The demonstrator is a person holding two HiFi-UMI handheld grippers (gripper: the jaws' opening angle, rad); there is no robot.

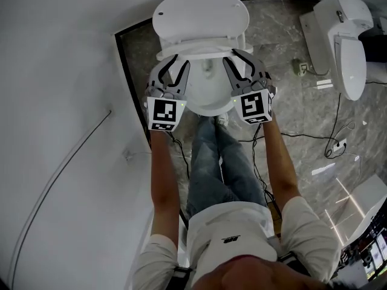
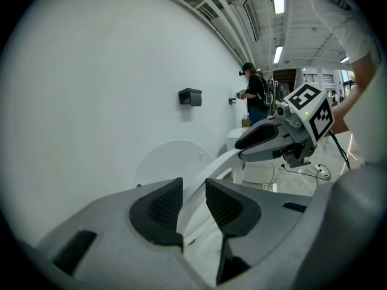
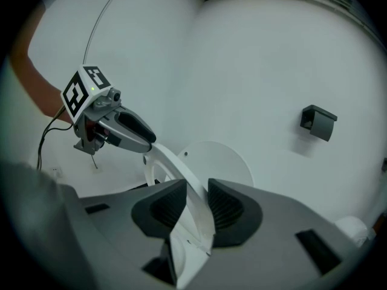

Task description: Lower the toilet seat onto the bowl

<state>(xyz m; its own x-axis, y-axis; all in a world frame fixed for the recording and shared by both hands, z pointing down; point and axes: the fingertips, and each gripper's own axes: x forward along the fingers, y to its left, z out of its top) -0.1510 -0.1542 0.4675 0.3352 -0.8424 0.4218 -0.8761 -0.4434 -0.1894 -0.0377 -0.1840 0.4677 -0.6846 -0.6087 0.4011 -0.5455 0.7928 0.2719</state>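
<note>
White toilet seat (image 3: pixel 176 162) is hanging tilted forward of the upright lid (image 1: pixel 199 14), upper centre of the head view; we are clamping left gripper (image 1: pixel 180 62) and right gripper (image 1: pixel 231 58) fingers on its opposite side rims.

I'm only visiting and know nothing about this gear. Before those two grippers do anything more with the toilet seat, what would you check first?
1. Left gripper on the toilet seat: ok, the seat's rim sits between its jaws.
2. Right gripper on the seat: ok, its pads press the rim on the opposite side.
3. Lid out of the way: ok, it stands upright against the wall.
4. Bowl free of objects: ok as far as the head view shows; the parts under the grippers are hidden.
5. Seat resting fully on the bowl: cannot tell.
6. Person's legs clear of the seat: ok, they stand in front of the bowl.
</note>
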